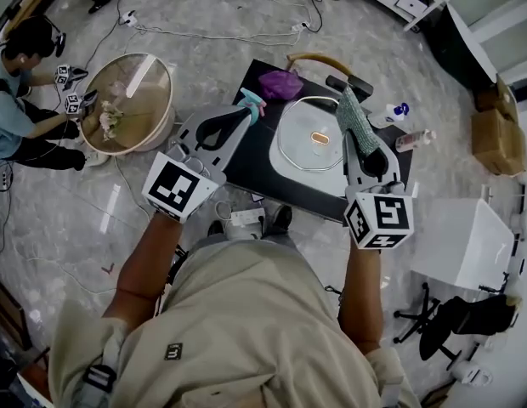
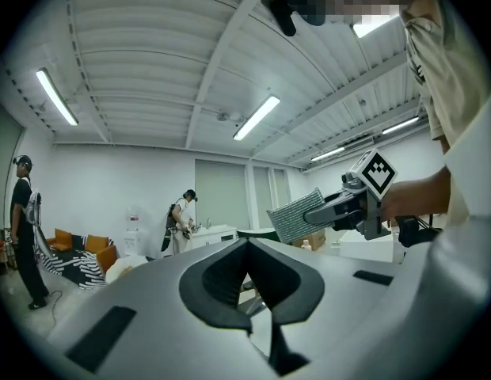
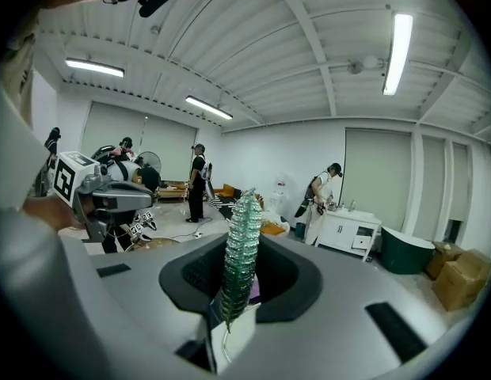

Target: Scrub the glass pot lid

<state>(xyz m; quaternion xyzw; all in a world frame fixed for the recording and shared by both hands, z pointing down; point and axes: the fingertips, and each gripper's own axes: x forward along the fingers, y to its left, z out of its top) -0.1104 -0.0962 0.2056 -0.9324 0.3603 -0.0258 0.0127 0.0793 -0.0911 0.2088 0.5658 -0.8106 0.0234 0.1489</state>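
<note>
The glass pot lid (image 1: 302, 147), with a brown knob in its middle, lies flat on the black table (image 1: 255, 164) in the head view. A green scrub pad (image 1: 353, 116) stands out of my right gripper (image 1: 368, 153), which is shut on it and held above the lid's right edge. The right gripper view has the pad (image 3: 241, 240) edge-on between the jaws. My left gripper (image 1: 238, 117) hangs over the table's left edge, shut with nothing in it, left of the lid. From the left gripper view (image 2: 247, 248) I see the pad (image 2: 297, 216) to the right.
A purple cloth (image 1: 280, 83) lies at the table's far side, and two bottles (image 1: 391, 113) stand at its right. A person crouches by a round table (image 1: 149, 70) on the left. A white box (image 1: 467, 240) and cardboard boxes (image 1: 493, 130) stand on the right. Cables cross the floor.
</note>
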